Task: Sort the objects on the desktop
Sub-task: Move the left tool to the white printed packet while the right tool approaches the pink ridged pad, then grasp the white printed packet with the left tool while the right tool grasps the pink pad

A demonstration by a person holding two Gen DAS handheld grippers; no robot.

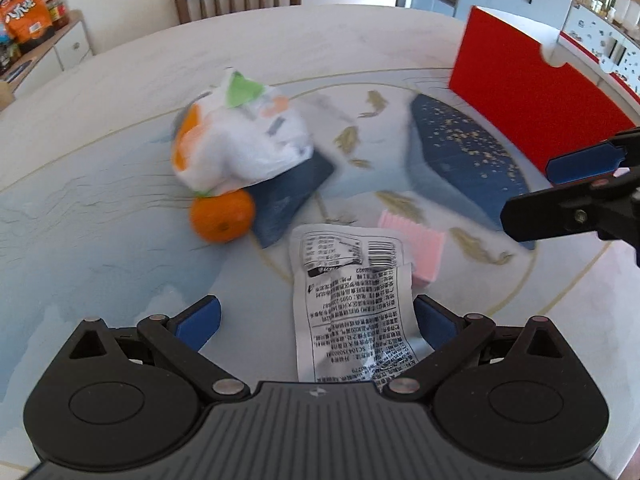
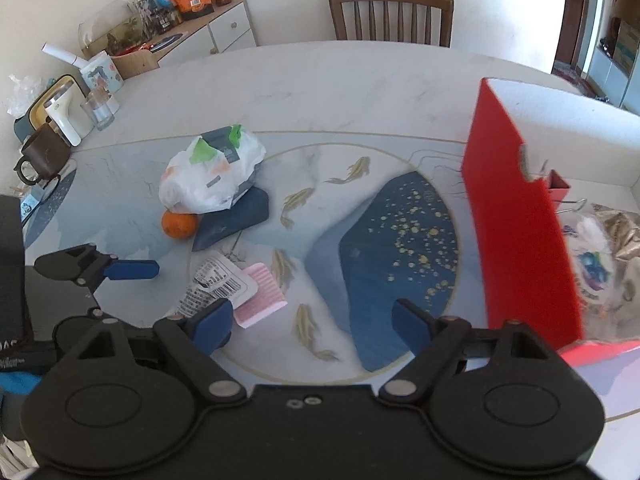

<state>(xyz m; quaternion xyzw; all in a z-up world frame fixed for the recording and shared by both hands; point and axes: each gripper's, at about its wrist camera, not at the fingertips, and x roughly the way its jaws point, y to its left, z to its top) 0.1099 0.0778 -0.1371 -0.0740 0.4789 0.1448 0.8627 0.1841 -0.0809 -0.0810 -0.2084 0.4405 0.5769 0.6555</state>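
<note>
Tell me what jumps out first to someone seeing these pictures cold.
The bright red box on the right side of the table grabs the eye, with crinkled snack bags visible inside it. Near the table's middle, an orange sits against a white plastic bag. Closest in, a silver printed packet lies between the open left gripper fingers, overlapping a pink ridged pad.

Both views are brightly lit by daylight, with only soft shadows cast. Straight lines are bowed by fisheye distortion at the edges. The plastic bag (image 1: 240, 136) is smeared by motion blur in the left view.
</note>
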